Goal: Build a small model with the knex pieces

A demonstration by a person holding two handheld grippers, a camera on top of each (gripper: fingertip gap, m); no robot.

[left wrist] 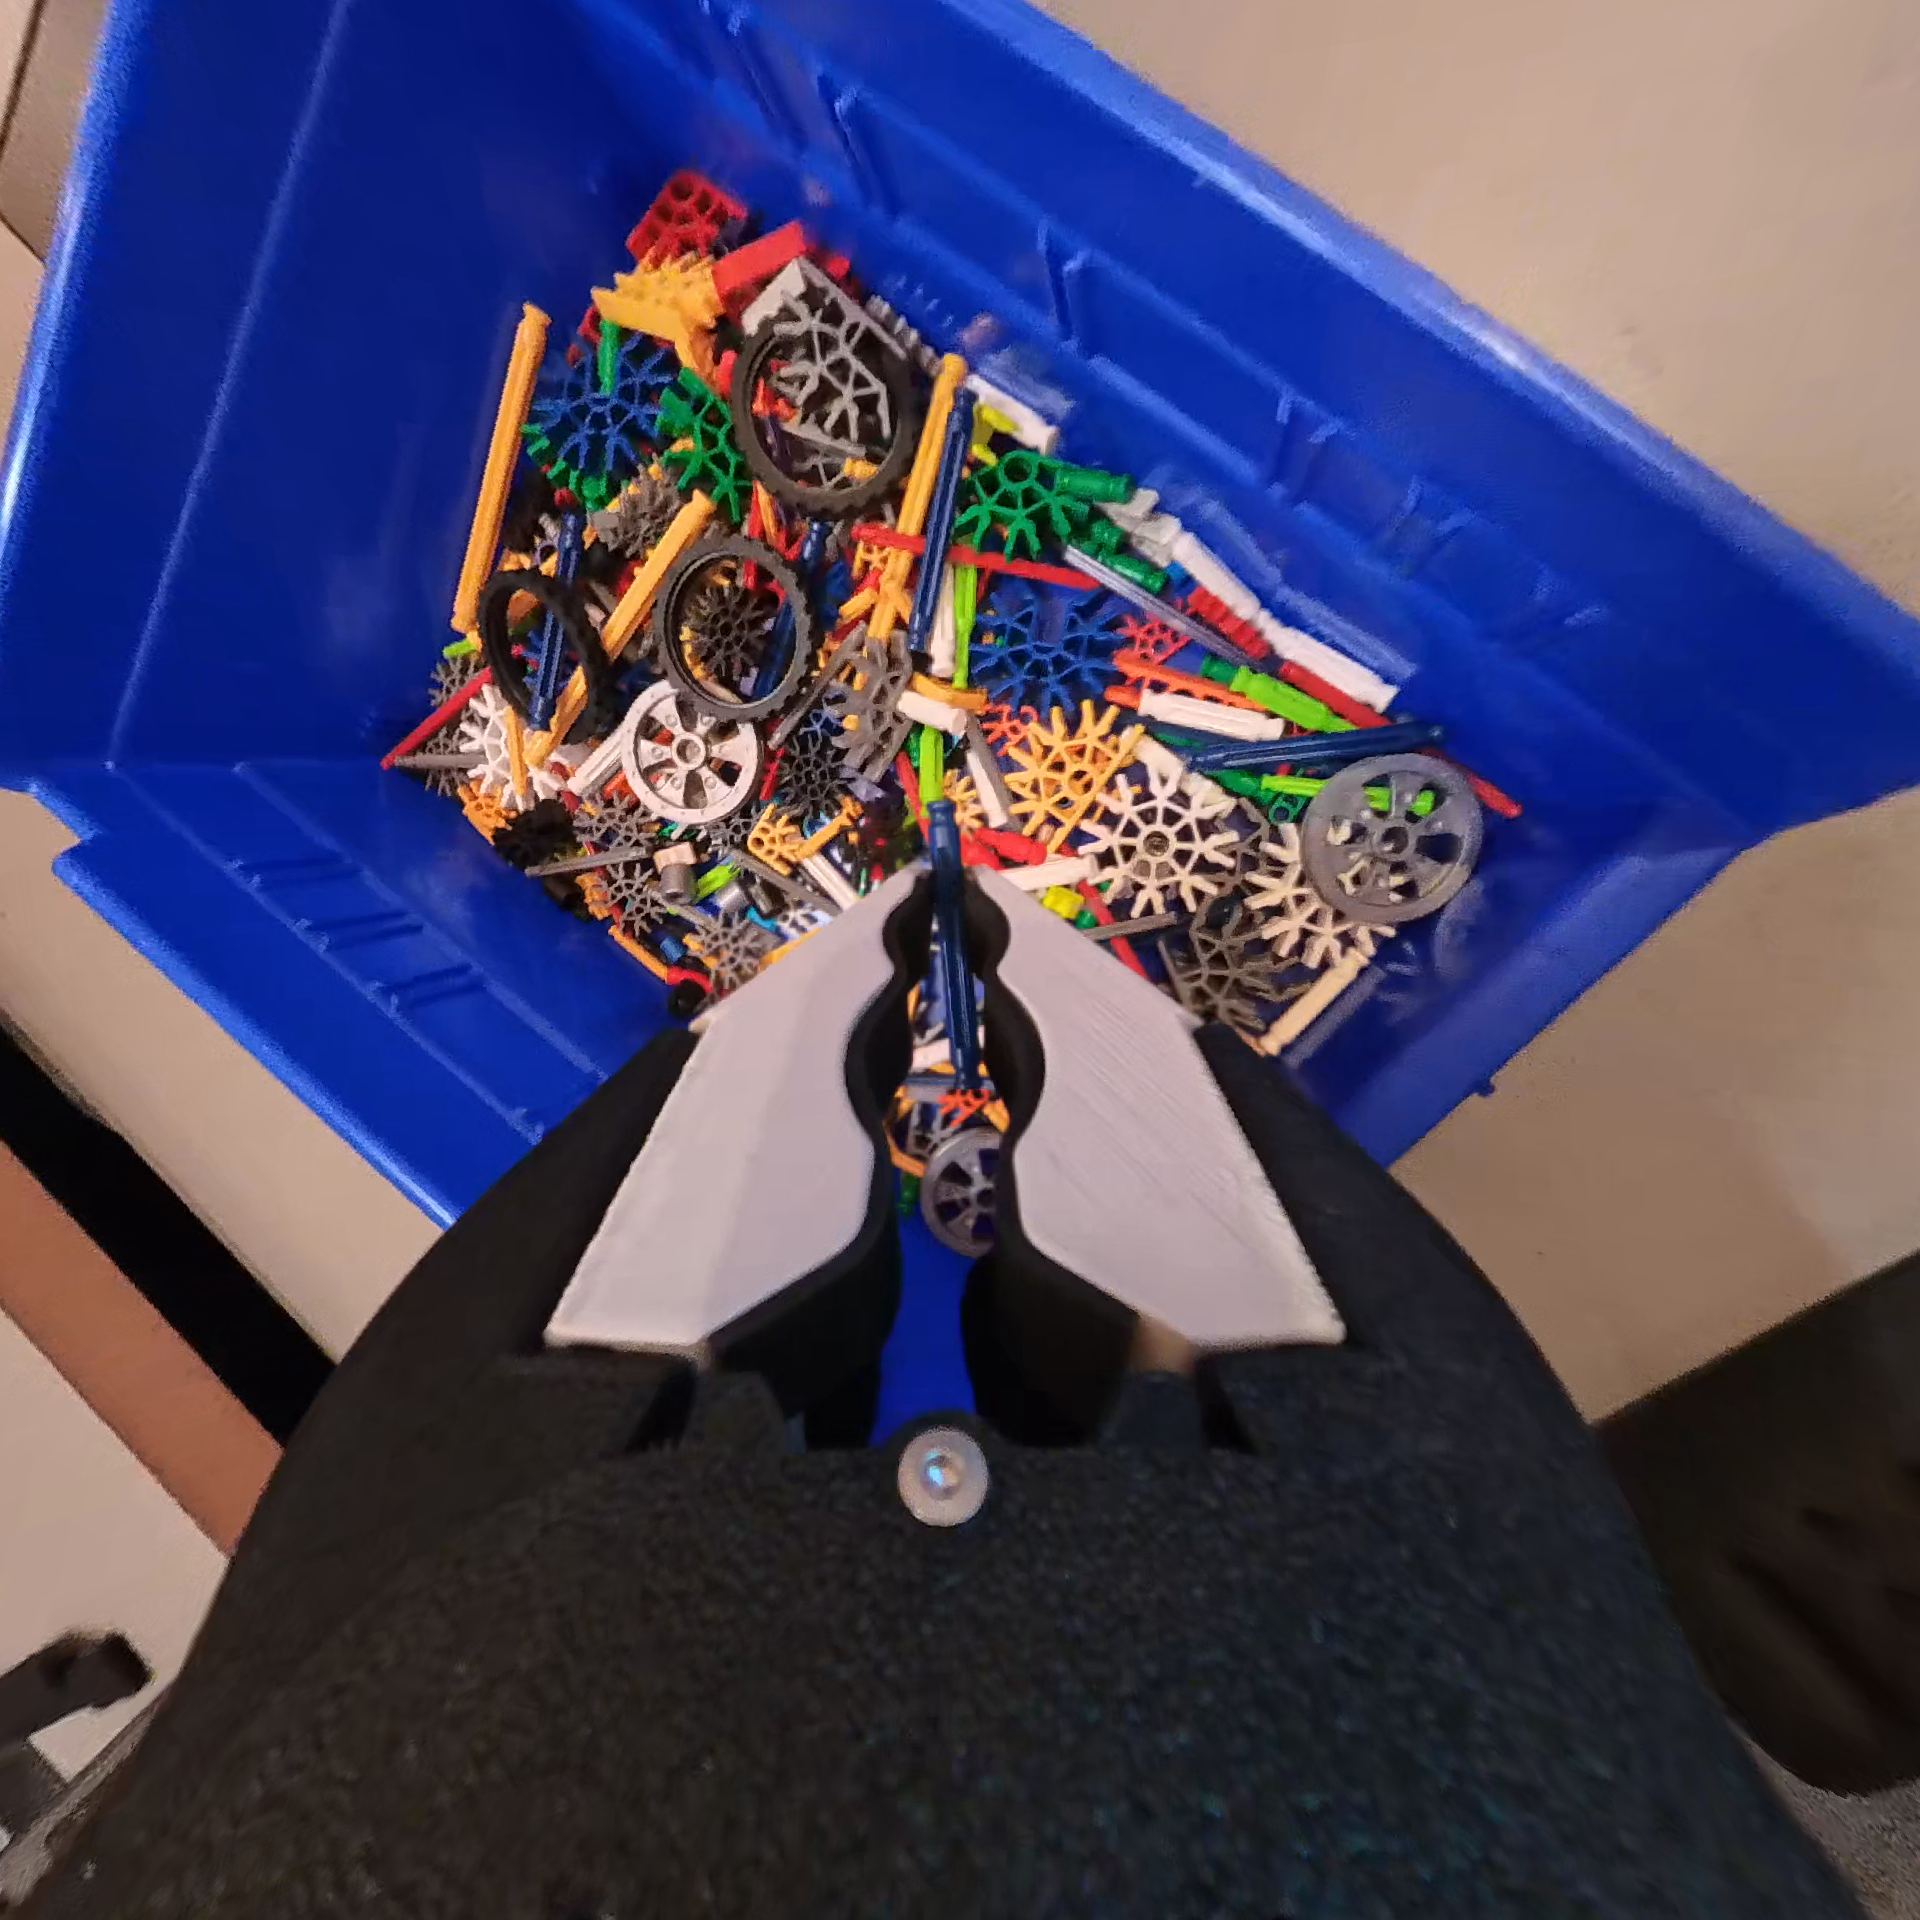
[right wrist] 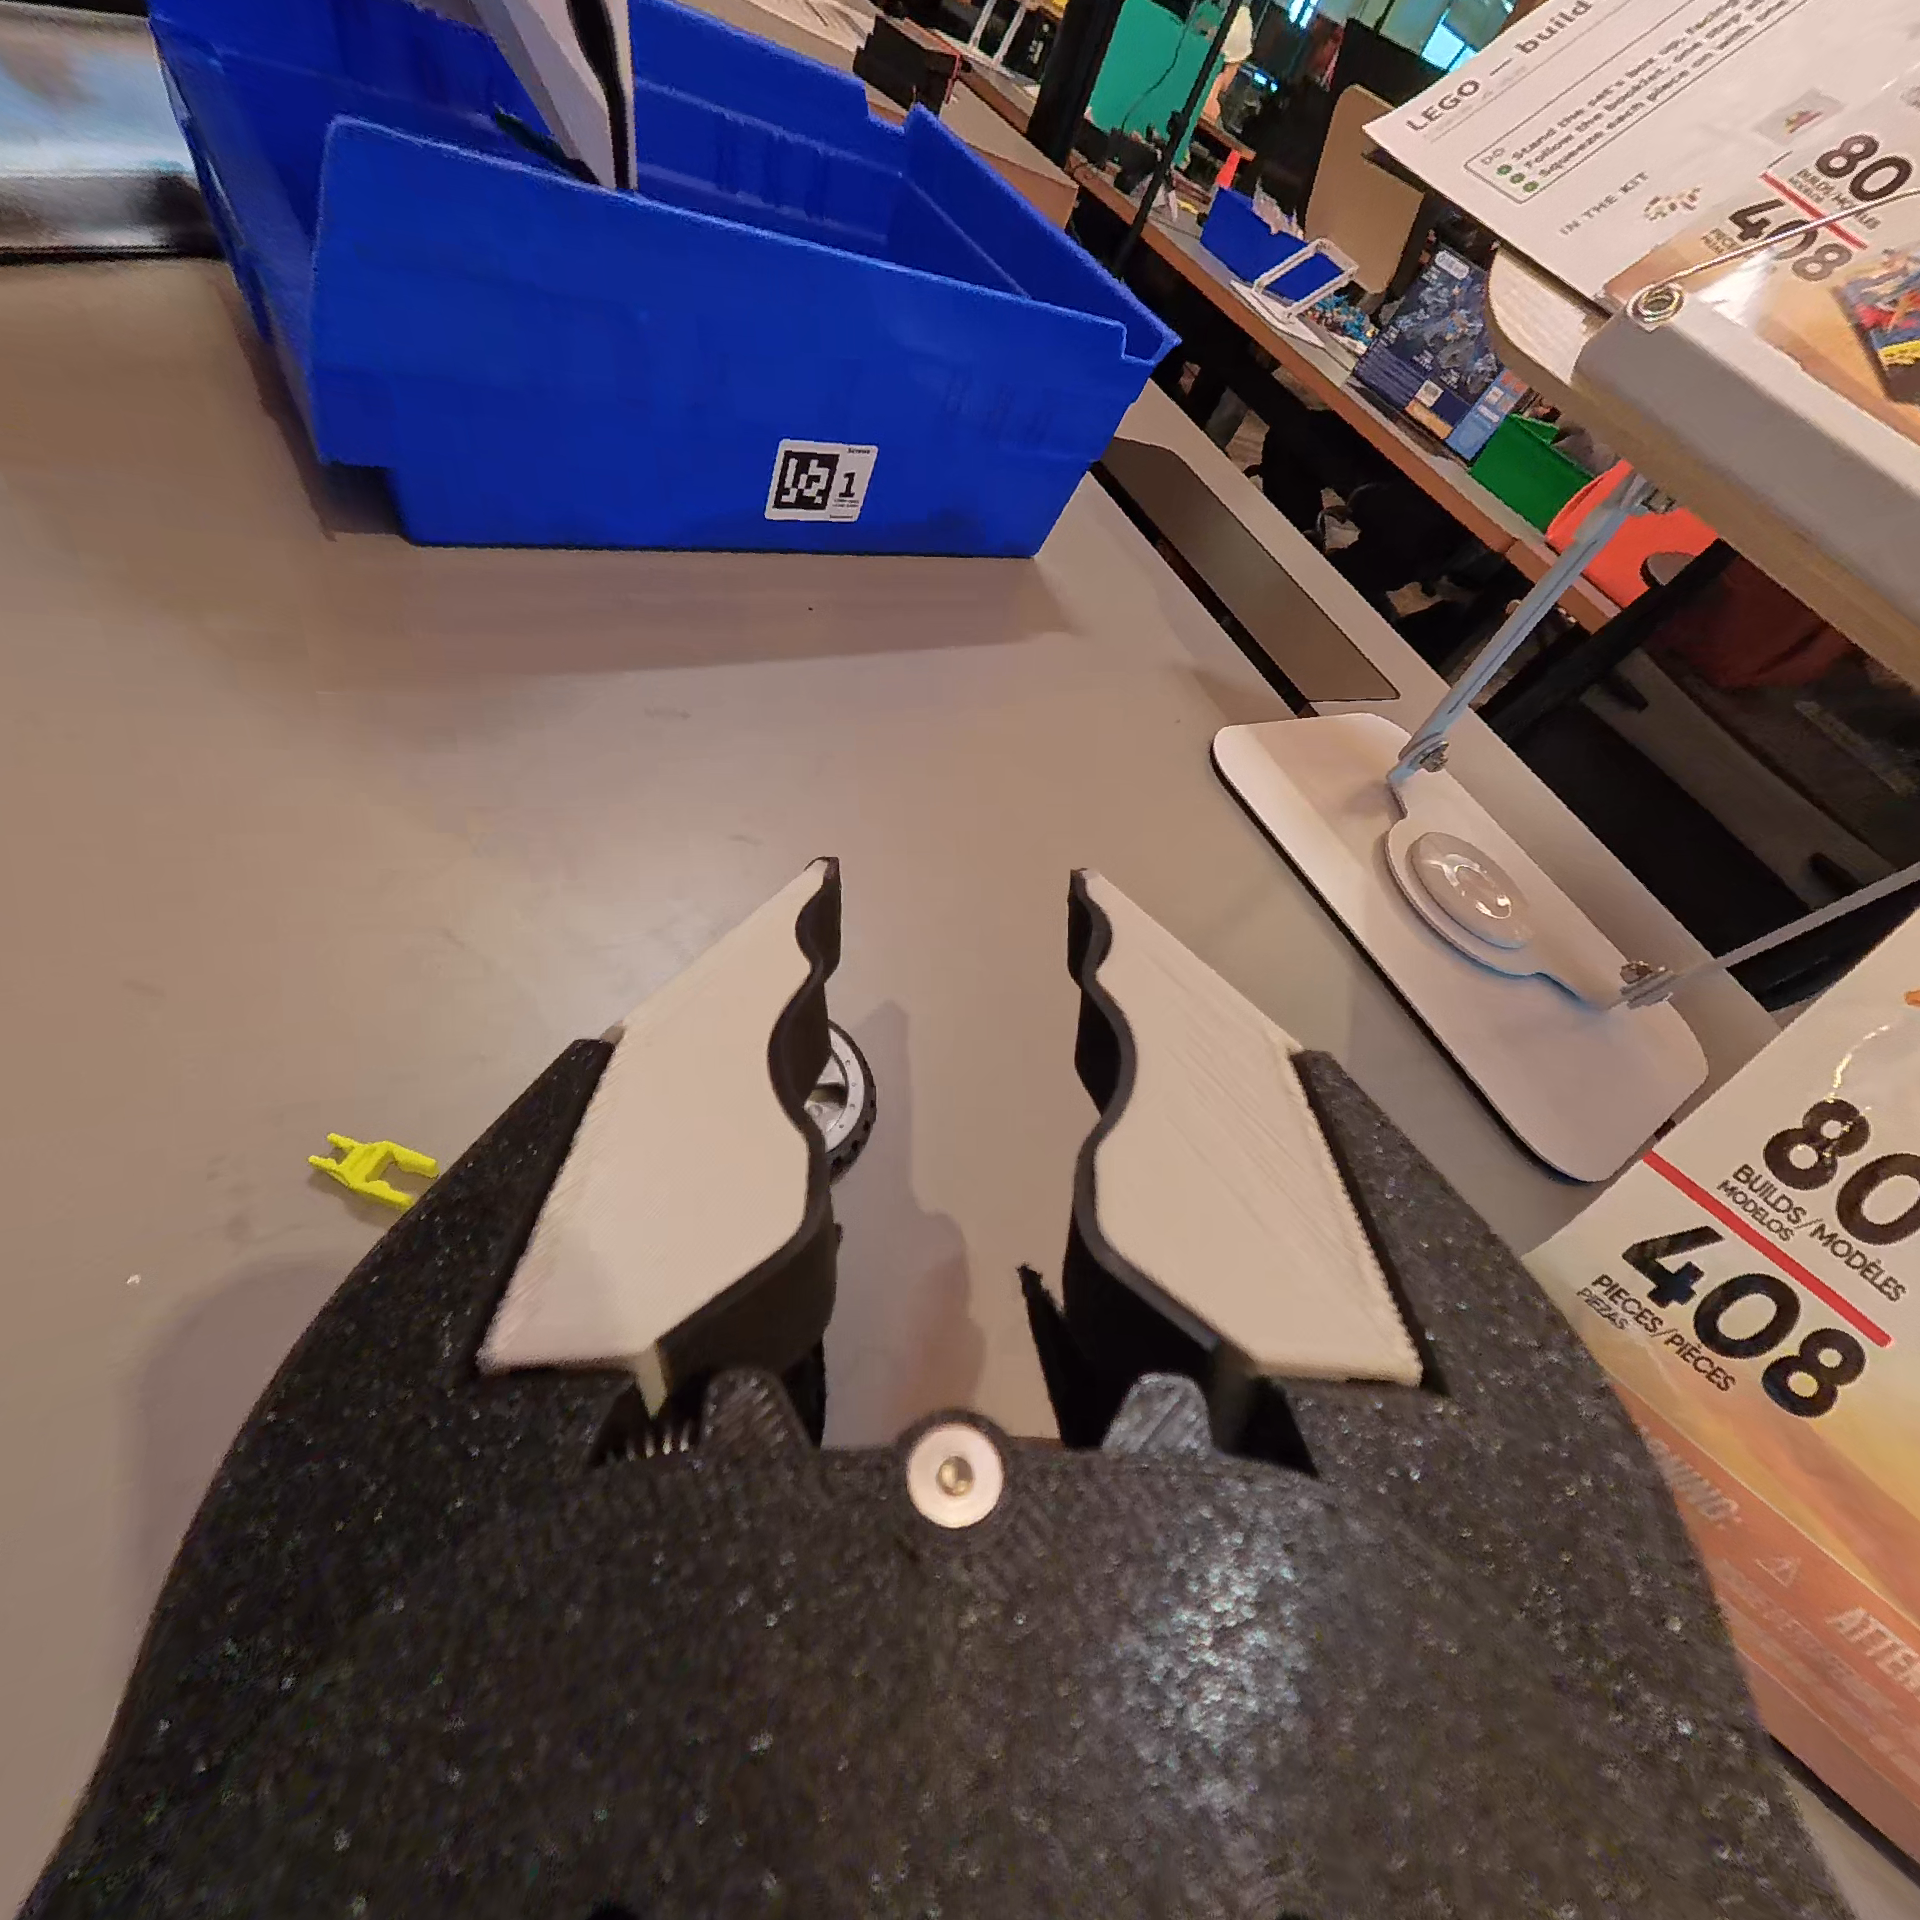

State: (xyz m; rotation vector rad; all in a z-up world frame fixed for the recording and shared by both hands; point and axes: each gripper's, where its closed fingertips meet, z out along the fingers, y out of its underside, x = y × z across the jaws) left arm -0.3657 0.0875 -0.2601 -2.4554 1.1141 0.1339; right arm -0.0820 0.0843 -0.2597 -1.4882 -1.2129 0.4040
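**Left gripper pinches a blue rod over the bin**

The blue bin (left wrist: pixel 312 416) sits on the table (right wrist: pixel 312 779), heaped with coloured rods, connectors and wheels. Above it, the left gripper (left wrist: pixel 948 883) is clamped on a dark blue rod (left wrist: pixel 951 935). The right gripper (right wrist: pixel 951 883) hangs over the table with jaws spread, empty; a small wheel (right wrist: pixel 847 1091) lies by its left finger, a yellow clip (right wrist: pixel 369 1166) at nine o'clock.

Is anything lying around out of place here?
Yes. A small yellow-green connector piece and a grey wheel with a black tyre lie loose on the table, away from the blue bin holding all the other pieces.
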